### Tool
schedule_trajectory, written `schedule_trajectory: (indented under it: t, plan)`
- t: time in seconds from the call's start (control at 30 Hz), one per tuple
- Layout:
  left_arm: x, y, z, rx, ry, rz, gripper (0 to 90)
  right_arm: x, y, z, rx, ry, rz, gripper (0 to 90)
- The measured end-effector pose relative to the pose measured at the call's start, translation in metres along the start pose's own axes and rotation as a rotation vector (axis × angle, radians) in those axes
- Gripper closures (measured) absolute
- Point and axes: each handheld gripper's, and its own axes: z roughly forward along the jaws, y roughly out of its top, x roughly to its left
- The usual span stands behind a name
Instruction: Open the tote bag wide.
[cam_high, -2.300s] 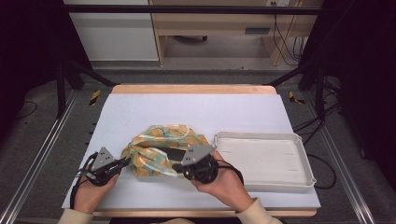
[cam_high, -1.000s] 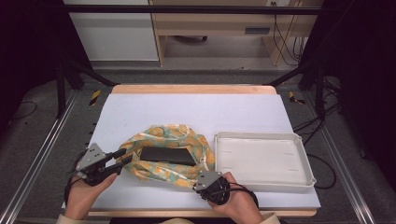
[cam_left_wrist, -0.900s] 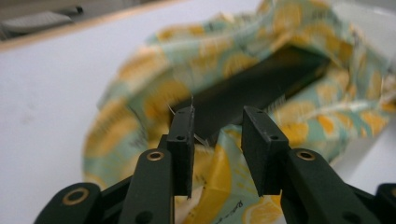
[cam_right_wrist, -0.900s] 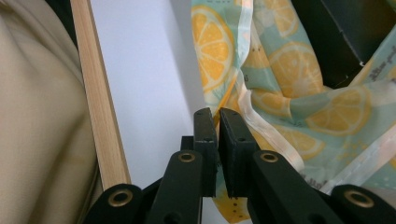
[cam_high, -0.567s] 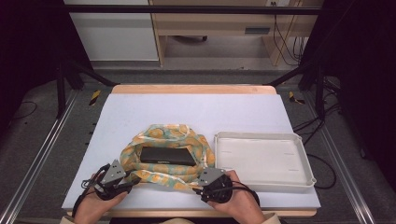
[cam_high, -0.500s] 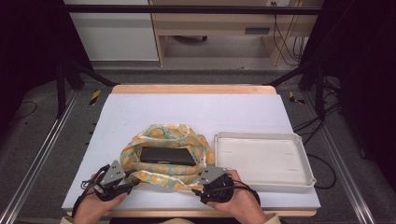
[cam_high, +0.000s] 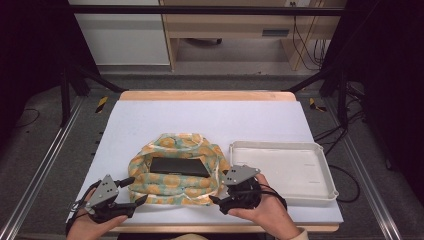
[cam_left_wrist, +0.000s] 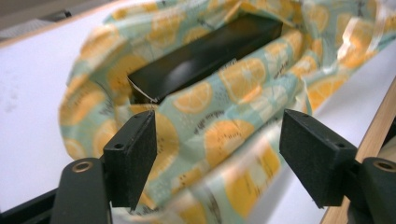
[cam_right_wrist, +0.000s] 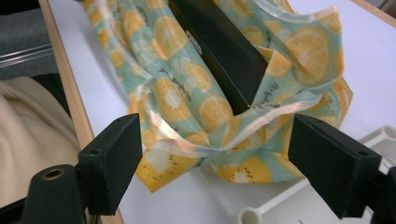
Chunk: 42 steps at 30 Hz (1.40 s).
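A fabric bag (cam_high: 175, 189) printed with orange slices lies on the white table top, its mouth wide and a black box (cam_high: 180, 166) lying flat inside. My left gripper (cam_high: 136, 190) is at the bag's front left corner. Its jaws have just been opening and stand apart; the left gripper view shows the bag (cam_left_wrist: 224, 121) between them with the pads clear of it, and the box (cam_left_wrist: 205, 51) beyond. My right gripper (cam_high: 217, 190) is at the front right corner, its jaws also just opened and off the bag's rim (cam_right_wrist: 173, 102) and the box (cam_right_wrist: 224, 51).
An empty white tray (cam_high: 295, 170) sits right of the bag, its corner (cam_right_wrist: 373, 135) close to my right gripper. The table's wooden front edge (cam_high: 200, 227) runs just under both hands. Bare white surface stretches behind and left of the bag.
Both grippers' jaws have opened and let go of the bag's rim. The left gripper came from the bag's left side to its front left corner. The right gripper lifted slightly.
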Motion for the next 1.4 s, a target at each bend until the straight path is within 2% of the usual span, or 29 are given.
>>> schedule_trajectory:
  t: [0.07,0.13,0.23,0.27,0.3,0.37,0.53,0.63,0.7,0.73,0.87,0.9,0.93,1.03,1.13,1.3,1.4]
  plan:
    - [0.004,0.003,0.002,-0.003,0.018,-0.002,29.0,-0.003,0.001,0.001,0.005,-0.009,0.012,17.0]
    - [0.009,0.006,0.009,0.021,0.029,0.014,29.6,-0.007,0.004,0.003,0.014,-0.022,0.018,15.3]
    - [0.014,0.006,0.019,0.037,0.029,0.023,28.9,-0.013,0.011,0.006,0.007,-0.032,0.015,14.0]
    - [0.016,0.005,0.025,0.045,0.021,0.02,28.5,-0.02,0.021,0.01,0.016,-0.051,0.008,18.1]
    - [0.02,0.002,0.035,0.066,0.014,0.019,28.2,-0.022,0.025,0.012,0.023,-0.06,0.009,20.7]
    - [0.022,-0.001,0.044,0.078,0.013,0.024,26.6,-0.03,0.035,0.018,0.032,-0.07,0.008,23.9]
    - [0.025,-0.008,0.057,0.111,0.014,0.018,26.5,-0.047,0.056,0.035,0.04,-0.102,0.026,35.5]
    - [0.026,-0.01,0.061,0.126,0.003,0.015,34.1,-0.057,0.066,0.045,0.035,-0.104,0.054,40.8]
    - [0.025,-0.01,0.061,0.127,0.017,0.018,40.4,-0.059,0.068,0.049,0.043,-0.105,0.059,41.2]
    - [0.021,-0.009,0.059,0.132,0.026,0.035,43.4,-0.062,0.071,0.058,0.067,-0.094,0.065,41.0]
    - [0.015,-0.011,0.055,0.143,0.025,0.064,53.8,-0.065,0.071,0.068,0.104,-0.092,0.063,39.8]
    - [0.014,-0.012,0.055,0.148,0.027,0.064,53.8,-0.067,0.07,0.072,0.124,-0.109,0.068,38.5]
    - [0.012,-0.013,0.054,0.158,0.027,0.074,57.8,-0.068,0.068,0.077,0.154,-0.12,0.068,37.8]
    - [0.011,-0.011,0.055,0.173,0.027,0.088,66.5,-0.07,0.064,0.083,0.179,-0.11,0.089,37.7]
    - [0.01,-0.01,0.058,0.184,0.028,0.093,74.5,-0.069,0.062,0.087,0.193,-0.095,0.081,35.9]
    - [0.01,-0.009,0.056,0.175,0.023,0.085,78.4,-0.061,0.067,0.087,0.182,-0.077,0.07,31.3]
    - [0.009,-0.009,0.055,0.172,0.018,0.086,79.2,-0.059,0.068,0.093,0.195,-0.084,0.048,35.9]
